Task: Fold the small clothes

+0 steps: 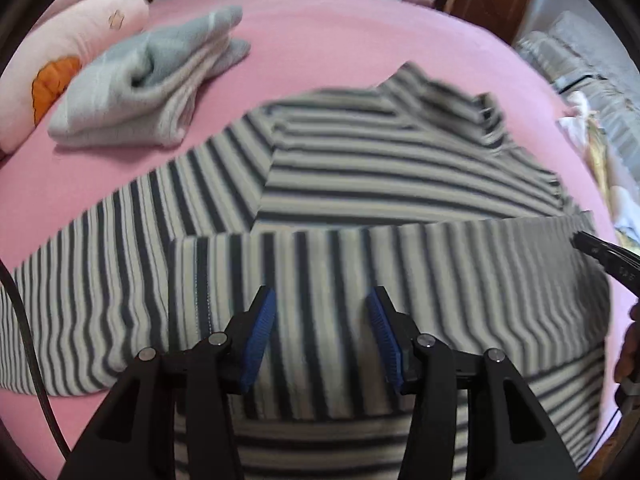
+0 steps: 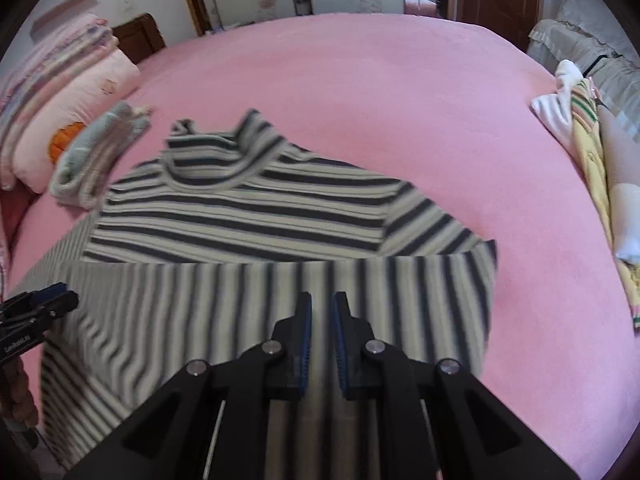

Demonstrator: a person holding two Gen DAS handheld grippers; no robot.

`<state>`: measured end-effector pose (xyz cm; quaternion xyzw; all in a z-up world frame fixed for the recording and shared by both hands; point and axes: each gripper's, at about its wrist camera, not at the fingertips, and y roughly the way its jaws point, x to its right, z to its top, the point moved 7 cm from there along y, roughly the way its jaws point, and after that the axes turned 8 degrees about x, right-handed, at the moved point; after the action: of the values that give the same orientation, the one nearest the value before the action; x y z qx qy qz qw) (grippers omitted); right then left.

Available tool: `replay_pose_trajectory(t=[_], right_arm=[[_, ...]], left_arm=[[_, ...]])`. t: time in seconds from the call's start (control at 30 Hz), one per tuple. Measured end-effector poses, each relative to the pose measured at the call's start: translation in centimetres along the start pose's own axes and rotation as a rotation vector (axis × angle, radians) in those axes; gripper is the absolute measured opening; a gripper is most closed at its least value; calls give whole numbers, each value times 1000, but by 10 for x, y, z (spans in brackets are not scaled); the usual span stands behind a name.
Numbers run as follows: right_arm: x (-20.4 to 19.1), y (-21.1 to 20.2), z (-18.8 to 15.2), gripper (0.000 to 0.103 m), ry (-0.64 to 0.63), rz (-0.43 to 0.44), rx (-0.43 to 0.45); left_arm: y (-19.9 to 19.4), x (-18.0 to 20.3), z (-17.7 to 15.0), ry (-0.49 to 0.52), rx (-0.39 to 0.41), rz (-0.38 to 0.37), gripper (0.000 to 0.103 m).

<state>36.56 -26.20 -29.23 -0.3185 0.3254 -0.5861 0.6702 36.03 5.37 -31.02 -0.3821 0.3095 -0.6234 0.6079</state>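
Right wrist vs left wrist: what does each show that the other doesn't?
Right wrist only: the clothes pile at the bed's right edge, the sweater's collar seen clearly, and the right gripper with fingers nearly closed and nothing visibly between them.

Left wrist only: the left gripper wide open over the folded-up hem, and a black cable at left.

Both: the striped sweater on the pink bed, bottom folded up, the folded grey garment and the pillow.
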Motion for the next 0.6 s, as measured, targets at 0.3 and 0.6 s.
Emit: replay_pose_trajectory(t=[0.3, 0.6], right_arm=[[83, -7, -21, 8, 71, -138, -16], [82, -32, -24, 8, 81, -145, 4]], left_arm=[[3, -18, -1, -29, 14, -8, 47], [-13, -17, 0, -24, 20, 2, 48]])
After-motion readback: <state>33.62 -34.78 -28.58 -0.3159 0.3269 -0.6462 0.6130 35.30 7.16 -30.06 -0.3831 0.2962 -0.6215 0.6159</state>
